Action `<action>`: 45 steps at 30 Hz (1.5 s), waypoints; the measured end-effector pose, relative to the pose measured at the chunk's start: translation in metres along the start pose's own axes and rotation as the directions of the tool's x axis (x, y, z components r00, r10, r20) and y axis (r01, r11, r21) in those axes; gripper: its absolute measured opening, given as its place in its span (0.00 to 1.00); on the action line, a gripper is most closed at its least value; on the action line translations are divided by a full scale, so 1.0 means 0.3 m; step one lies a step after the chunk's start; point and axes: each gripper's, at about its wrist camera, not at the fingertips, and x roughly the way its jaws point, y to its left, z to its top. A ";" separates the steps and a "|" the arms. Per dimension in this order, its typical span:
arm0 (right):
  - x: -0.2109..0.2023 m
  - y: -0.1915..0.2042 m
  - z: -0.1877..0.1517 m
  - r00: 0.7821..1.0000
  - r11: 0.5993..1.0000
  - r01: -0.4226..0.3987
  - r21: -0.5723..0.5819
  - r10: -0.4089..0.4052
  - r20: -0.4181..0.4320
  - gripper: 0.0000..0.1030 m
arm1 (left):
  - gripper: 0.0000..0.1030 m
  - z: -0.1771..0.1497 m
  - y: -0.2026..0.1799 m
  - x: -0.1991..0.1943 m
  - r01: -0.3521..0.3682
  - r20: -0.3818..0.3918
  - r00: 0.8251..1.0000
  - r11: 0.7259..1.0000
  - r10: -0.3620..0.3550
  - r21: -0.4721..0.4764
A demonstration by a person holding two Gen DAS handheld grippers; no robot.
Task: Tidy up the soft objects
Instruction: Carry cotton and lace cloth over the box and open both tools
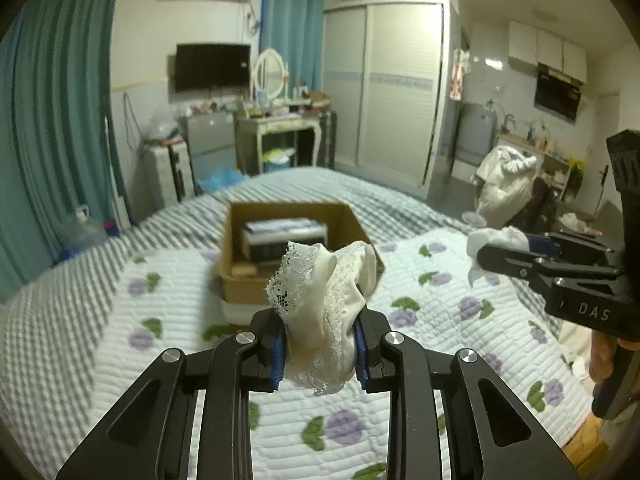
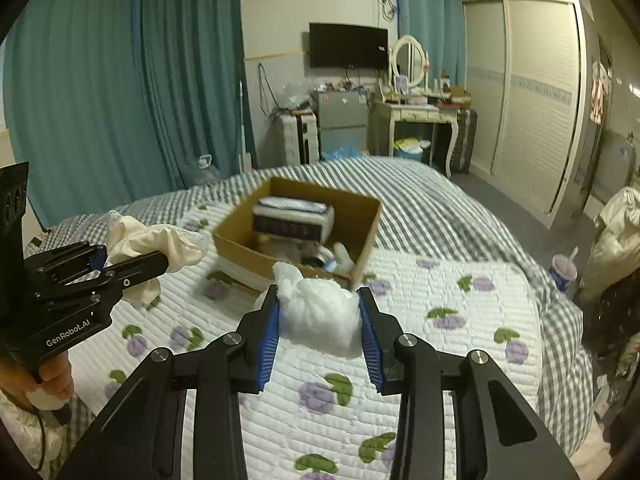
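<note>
Two black two-finger grippers are showing, each one gripping a single soft item above the bed. The left gripper [image 1: 320, 350] is pinching one cream fabric garment with a lace trim [image 1: 320, 304] between its blue-padded fingers [image 1: 279, 360]; its jaws are standing partly closed, pressed against the bunched cloth, which is spilling up and forward over the fingertips. The right gripper [image 2: 320, 328] is squeezing one crumpled white soft bundle [image 2: 320, 312] between its own blue pads [image 2: 267, 340], the jaws likewise narrowed onto it, a little wider apart than the left pair.

One open brown cardboard box [image 1: 356, 224] is sitting on the bed, farther away than both grippers, and several items are lying inside it, among them a dark-and-white folded stack [image 2: 292, 218]; the smaller pieces near its front wall are too blurred to count. The box is resting where one white quilted cover with purple flowers [image 1: 168, 300] is meeting one grey-and-white striped bedspread [image 2: 440, 200].

Both grippers are pointing forward at the box and hovering over the quilt. From the right wrist camera, the left gripper is reaching in from the left, a hand [image 2: 52, 376] gripping its handle low down. From the left wrist camera, the right gripper is reaching in from the right, roughly level.
</note>
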 end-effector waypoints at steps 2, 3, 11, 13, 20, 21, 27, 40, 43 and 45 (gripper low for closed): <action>-0.030 0.043 0.043 1.000 1.000 -0.003 -0.017 0.004 0.027 0.35 | 0.25 0.022 0.025 -0.039 -0.010 0.022 1.000 1.000 0.010 0.007; -0.034 0.055 0.060 0.999 1.000 -0.005 -0.022 0.006 0.036 0.35 | 0.25 0.031 0.035 -0.048 -0.018 0.031 0.999 1.000 0.017 0.010; 0.001 0.157 0.219 0.995 0.997 -0.029 -0.074 0.036 0.090 0.35 | 0.25 0.105 0.121 -0.028 -0.054 0.069 0.996 0.999 0.053 0.009; 0.029 0.162 0.246 0.995 0.996 -0.033 -0.079 0.040 0.093 0.35 | 0.25 0.119 0.133 0.004 -0.060 0.068 0.996 0.998 0.059 0.008; 0.221 0.121 0.342 0.996 0.998 -0.019 -0.061 0.025 0.085 0.35 | 0.25 0.175 0.150 0.201 -0.076 0.043 0.996 0.997 0.075 0.023; 0.247 0.112 0.351 0.997 0.998 -0.015 -0.059 0.020 0.080 0.35 | 0.25 0.182 0.152 0.230 -0.076 0.038 0.996 0.997 0.075 0.023; 0.457 -0.017 0.384 0.999 1.000 0.026 0.002 -0.026 0.034 0.35 | 0.25 0.239 0.158 0.440 -0.076 -0.004 0.997 0.997 0.076 0.026; 0.882 -0.230 0.329 0.994 0.994 0.060 0.093 -0.051 -0.092 0.36 | 0.26 0.232 0.148 0.778 -0.107 -0.100 0.988 0.989 0.117 0.105; 0.887 -0.251 0.318 0.996 0.990 0.056 0.128 -0.047 -0.073 0.44 | 0.34 0.225 0.153 0.758 -0.129 -0.078 0.987 0.986 0.137 0.105; 0.872 -0.264 0.317 0.998 0.987 0.039 0.155 -0.030 -0.061 0.55 | 0.62 0.233 0.156 0.751 -0.157 -0.088 0.982 0.983 0.166 0.097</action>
